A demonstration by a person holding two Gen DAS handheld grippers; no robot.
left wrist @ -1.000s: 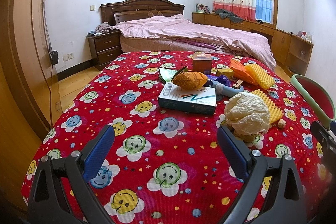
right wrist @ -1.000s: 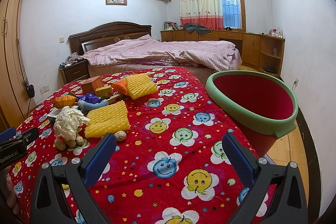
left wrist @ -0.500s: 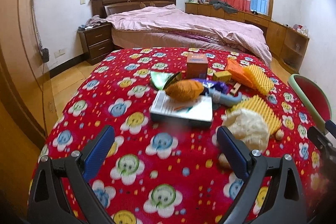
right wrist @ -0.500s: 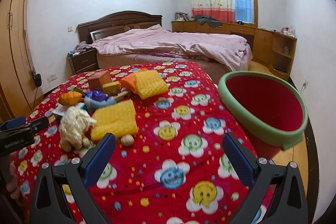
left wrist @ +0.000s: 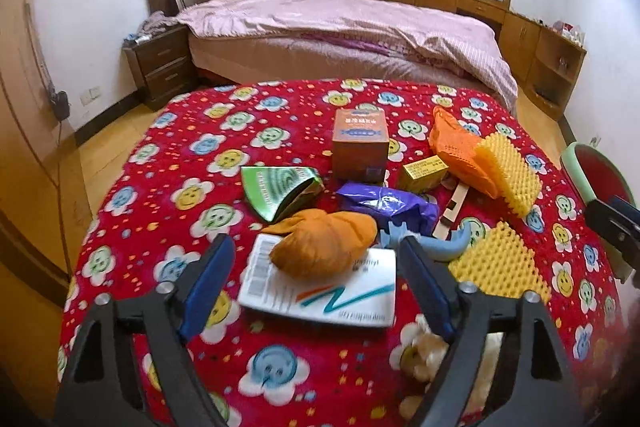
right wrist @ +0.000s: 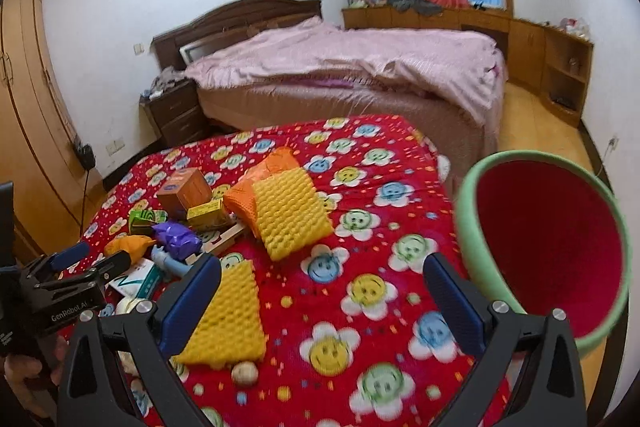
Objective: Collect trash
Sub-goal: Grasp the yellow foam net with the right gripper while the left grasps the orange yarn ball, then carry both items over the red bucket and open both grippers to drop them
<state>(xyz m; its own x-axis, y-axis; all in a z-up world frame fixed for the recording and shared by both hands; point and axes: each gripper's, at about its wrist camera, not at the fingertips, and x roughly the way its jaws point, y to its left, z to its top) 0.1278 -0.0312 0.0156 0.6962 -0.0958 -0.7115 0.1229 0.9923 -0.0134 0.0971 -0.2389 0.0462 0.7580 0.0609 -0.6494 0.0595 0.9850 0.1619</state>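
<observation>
Left tool [left wrist: 316, 275] is what I look at first: it hangs low over the pile of trash, pointing down at it. Its jaws have just been closing, but they are not pressing anything. Between them I see the white flat box [left wrist: 320, 297] and the orange crumpled bag [left wrist: 326, 247] that lies on top of this box; the pads stand at both sides, apart from them.

On my right side, the right tool [right wrist: 322, 293] has its jaws wide apart and holds nothing. It is above the red cloth with smiling flowers [right wrist: 360, 227] that covers the counter. One yellow foam sheet [right wrist: 226, 319] lies just beside its left finger, and a small round nut [right wrist: 245, 374] is at the near edge of this sheet.

The other trash is together on the cloth: a brown carton [left wrist: 360, 143] standing upright, a green packet [left wrist: 276, 191], a purple wrapper [left wrist: 384, 203], a small yellow box [left wrist: 424, 171], an orange net [left wrist: 456, 147] touching a second yellow foam sheet [left wrist: 508, 175], and a crumpled pale paper [left wrist: 424, 355] under the left tool's finger.

The bin [right wrist: 552, 247], red inside with a green rim, stands at the right edge of the counter, well apart from the pile.
</observation>
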